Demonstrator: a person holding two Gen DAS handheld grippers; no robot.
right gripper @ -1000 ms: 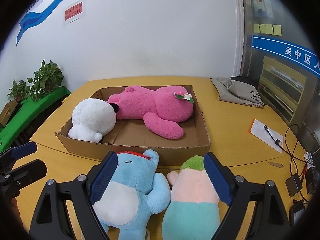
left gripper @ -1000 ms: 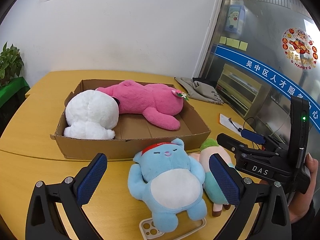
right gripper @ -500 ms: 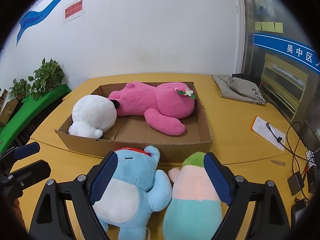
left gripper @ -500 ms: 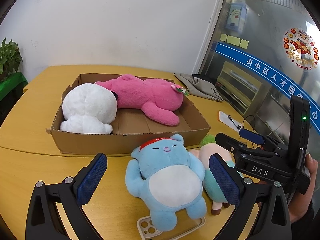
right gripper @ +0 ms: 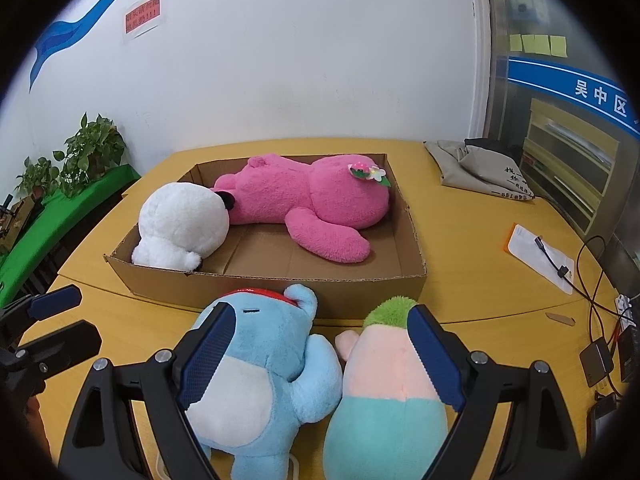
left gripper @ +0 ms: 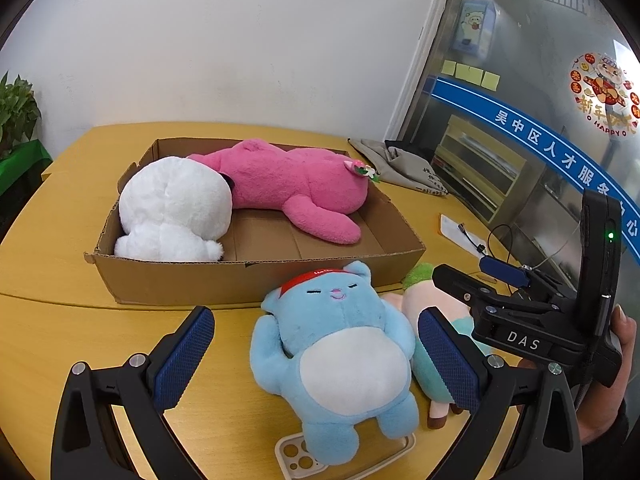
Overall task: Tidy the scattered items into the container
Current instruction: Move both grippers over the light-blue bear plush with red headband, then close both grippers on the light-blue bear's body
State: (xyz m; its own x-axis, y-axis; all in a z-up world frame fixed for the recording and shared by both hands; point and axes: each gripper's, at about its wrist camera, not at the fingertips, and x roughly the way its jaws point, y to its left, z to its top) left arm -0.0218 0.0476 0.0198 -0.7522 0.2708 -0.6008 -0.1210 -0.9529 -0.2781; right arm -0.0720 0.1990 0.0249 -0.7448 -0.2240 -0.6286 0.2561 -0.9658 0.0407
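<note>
A light blue plush point(left gripper: 340, 344) lies on its back on the yellow table, just in front of the cardboard box point(left gripper: 240, 280). A pink-and-teal plush with a green tuft point(right gripper: 384, 384) lies at its right side. My left gripper point(left gripper: 316, 358) is open, its blue pads on either side of the blue plush without touching it. My right gripper point(right gripper: 322, 356) is open wide above both plushes, and nothing is gripped. Inside the box point(right gripper: 280, 292) rest a white plush point(right gripper: 184, 220) and a pink plush point(right gripper: 312, 204).
A clear phone case point(left gripper: 296, 456) lies partly under the blue plush. A grey cloth bag point(right gripper: 480, 172) sits at the back right. A paper with a cable point(right gripper: 540, 256) and adapters point(right gripper: 600, 356) lie along the right edge. Potted plants point(right gripper: 80, 160) stand at the left.
</note>
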